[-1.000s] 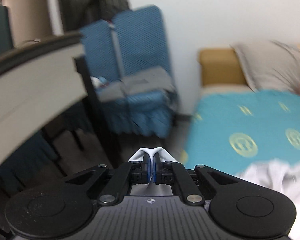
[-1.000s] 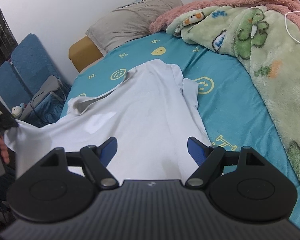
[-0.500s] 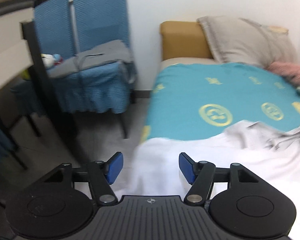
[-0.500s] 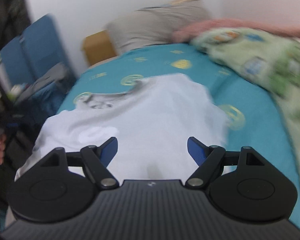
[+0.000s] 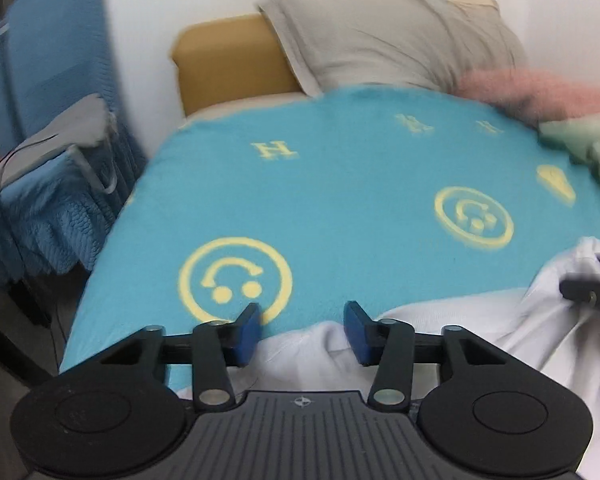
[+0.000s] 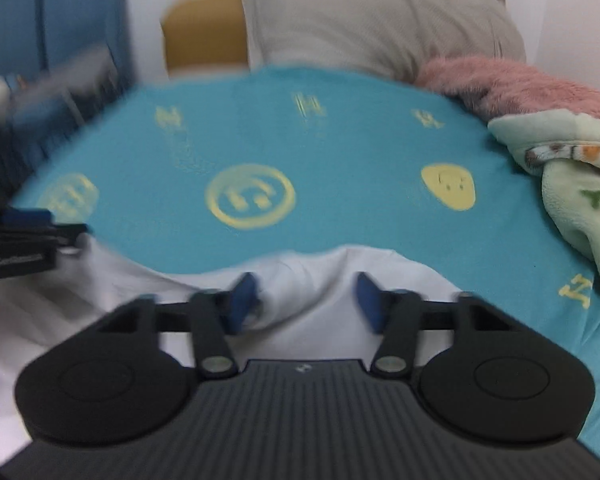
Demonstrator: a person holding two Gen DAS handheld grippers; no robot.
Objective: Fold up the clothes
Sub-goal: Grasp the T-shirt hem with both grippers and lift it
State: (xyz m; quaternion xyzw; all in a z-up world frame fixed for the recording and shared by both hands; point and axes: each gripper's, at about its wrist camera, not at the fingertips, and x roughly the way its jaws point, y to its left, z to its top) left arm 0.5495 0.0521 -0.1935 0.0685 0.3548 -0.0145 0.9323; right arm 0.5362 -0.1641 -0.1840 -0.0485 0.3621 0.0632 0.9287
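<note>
Both claws have been swung from the bedside onto the bed since the earlier frames, where the left one was pinched on a corner of the white garment beside the blue chairs and the right one was spread wide over the laid-out cloth. Nearest now, the left claw (image 5: 302, 330) is seen half spread with its jaws closing; the garment's edge lies between the blue pads, but no pressing on it can be made out. The right claw (image 6: 305, 300) is likewise half spread and closing, a raised fold of cloth standing between its pads without being clearly pinched. The white garment (image 6: 140, 300) is bunched along the near edge of the bed, and both claws are set on its far hem, probably so that the hem can be carried over as one fold. Small white lettering on the left claw's body is seen in the right view but is too blurred to be read. Beyond, the turquoise bedsheet (image 5: 340, 184) is printed with yellow smiley faces and the letter H. Farthest lie a grey pillow (image 5: 388, 40), a pink fleece and a green patterned blanket (image 6: 572, 184).
</note>
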